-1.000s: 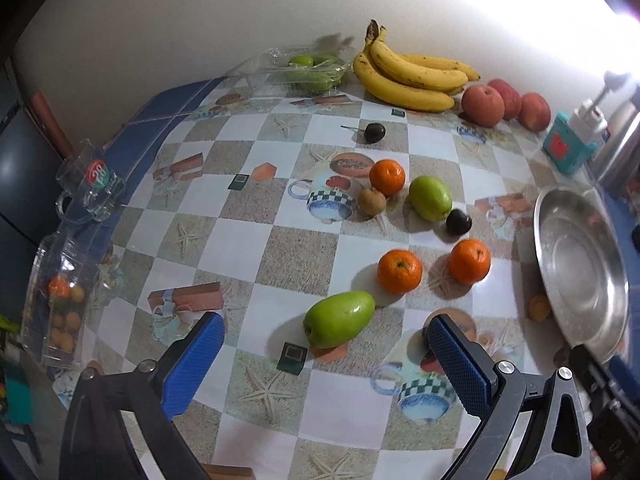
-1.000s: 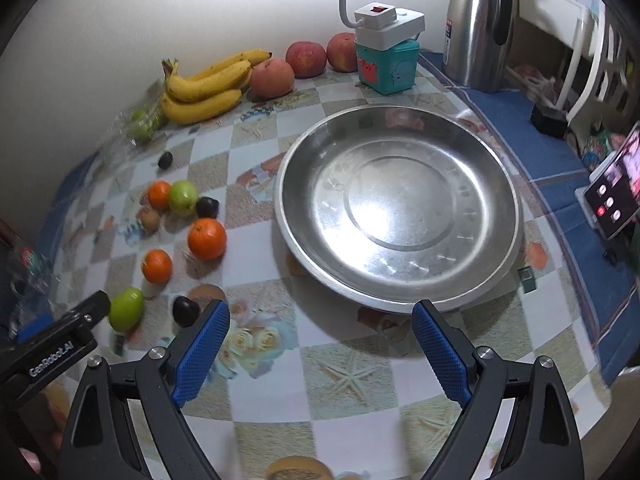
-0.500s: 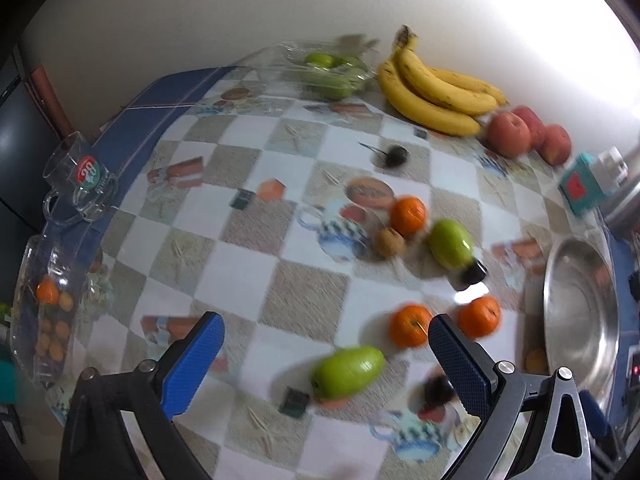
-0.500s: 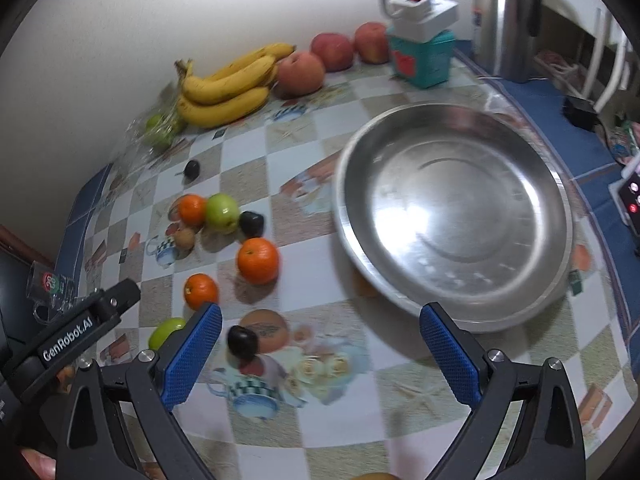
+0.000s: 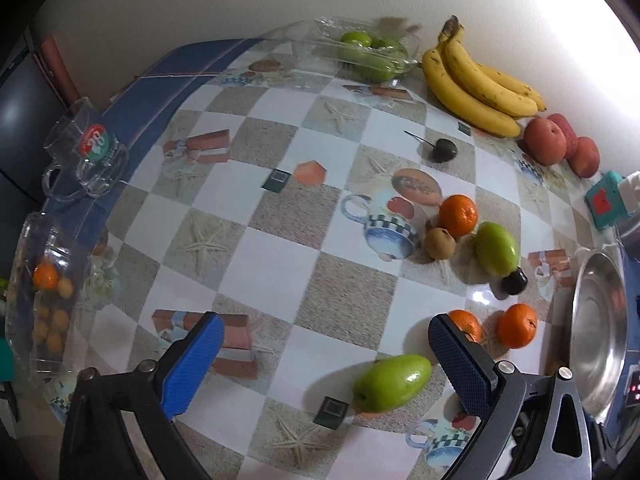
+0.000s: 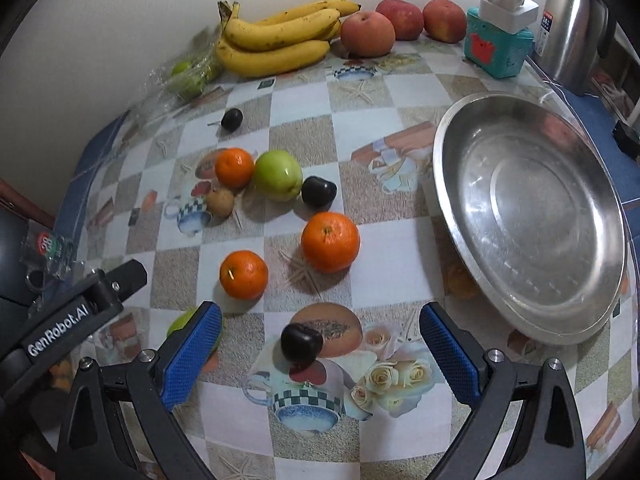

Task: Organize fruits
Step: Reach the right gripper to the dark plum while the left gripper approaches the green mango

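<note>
On the tiled table (image 6: 304, 92) we hold both tongs wide and empty: right gripper (image 6: 320, 350) brackets a dark plum (image 6: 301, 345), ready to grip. Left gripper (image 5: 326, 360) hovers beside the mango (image 5: 393, 382); the pan (image 6: 532, 212) waits at three o'clock.

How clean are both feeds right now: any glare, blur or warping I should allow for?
Left wrist view: sharp, wall blown out at top right, a glare spot on the tablecloth, checks bowed by the fisheye. Right wrist view: sharp, the metal dish shows soft reflections, the oranges cast short shadows, the corners are dark.
</note>
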Demonstrator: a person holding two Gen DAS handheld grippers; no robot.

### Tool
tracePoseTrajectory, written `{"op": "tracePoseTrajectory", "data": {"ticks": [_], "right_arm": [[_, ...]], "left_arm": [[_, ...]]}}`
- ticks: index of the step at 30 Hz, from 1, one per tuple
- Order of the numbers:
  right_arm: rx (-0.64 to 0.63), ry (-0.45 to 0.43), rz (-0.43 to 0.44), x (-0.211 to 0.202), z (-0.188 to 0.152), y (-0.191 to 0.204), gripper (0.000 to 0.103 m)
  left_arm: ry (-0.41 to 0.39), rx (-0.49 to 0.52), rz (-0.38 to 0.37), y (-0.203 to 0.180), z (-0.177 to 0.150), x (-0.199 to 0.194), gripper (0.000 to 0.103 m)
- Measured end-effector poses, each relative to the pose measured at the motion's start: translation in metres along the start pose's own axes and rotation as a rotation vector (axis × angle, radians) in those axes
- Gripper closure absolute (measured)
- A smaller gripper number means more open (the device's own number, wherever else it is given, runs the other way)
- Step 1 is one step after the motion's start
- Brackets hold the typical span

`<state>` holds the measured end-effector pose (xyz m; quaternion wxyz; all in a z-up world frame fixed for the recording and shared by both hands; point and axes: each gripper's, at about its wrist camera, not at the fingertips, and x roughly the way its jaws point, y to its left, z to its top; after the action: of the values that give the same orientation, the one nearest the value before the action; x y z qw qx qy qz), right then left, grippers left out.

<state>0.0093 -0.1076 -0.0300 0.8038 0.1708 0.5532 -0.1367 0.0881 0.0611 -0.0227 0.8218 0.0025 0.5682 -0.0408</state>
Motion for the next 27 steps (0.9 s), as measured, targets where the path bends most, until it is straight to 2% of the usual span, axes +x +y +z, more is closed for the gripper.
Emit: {"op": "tracePoseTrajectory", "data": {"ticks": [9,11,13,17,18,20,23,25,27], "right_arm": [[-0.011,0.071,0.021,0.015,-0.010,0.002,0.005],[-0.018,0.078,0.017,0.018,-0.010,0.003,0.010],[-0.023,0.090,0.022,0.021,-0.011,0.005,0.024],[-0.039,0.125,0.044,0.031,-0.013,0.007,0.031],[-0.049,0.128,0.046,0.032,-0.013,0.009,0.035],[-0.059,0.125,0.050,0.033,-0.013,0.011,0.040],[-0.070,0.127,0.051,0.035,-0.013,0.013,0.041],[-0.073,0.134,0.051,0.037,-0.013,0.013,0.050],[-0.077,0.130,0.046,0.037,-0.013,0.014,0.052]], "left_arm": [[0.094,0.022,-0.063,-0.013,-0.007,0.016,0.001],[0.108,0.020,-0.063,-0.014,-0.008,0.019,0.001],[0.116,0.019,-0.062,-0.015,-0.009,0.021,0.001],[0.148,0.024,-0.079,-0.021,-0.012,0.027,0.002],[0.157,0.028,-0.085,-0.022,-0.013,0.029,0.003],[0.172,0.032,-0.097,-0.025,-0.014,0.032,0.008],[0.192,0.035,-0.097,-0.027,-0.016,0.036,0.010],[0.203,0.036,-0.102,-0.028,-0.018,0.037,0.015],[0.214,0.030,-0.114,-0.029,-0.018,0.039,0.018]]}}
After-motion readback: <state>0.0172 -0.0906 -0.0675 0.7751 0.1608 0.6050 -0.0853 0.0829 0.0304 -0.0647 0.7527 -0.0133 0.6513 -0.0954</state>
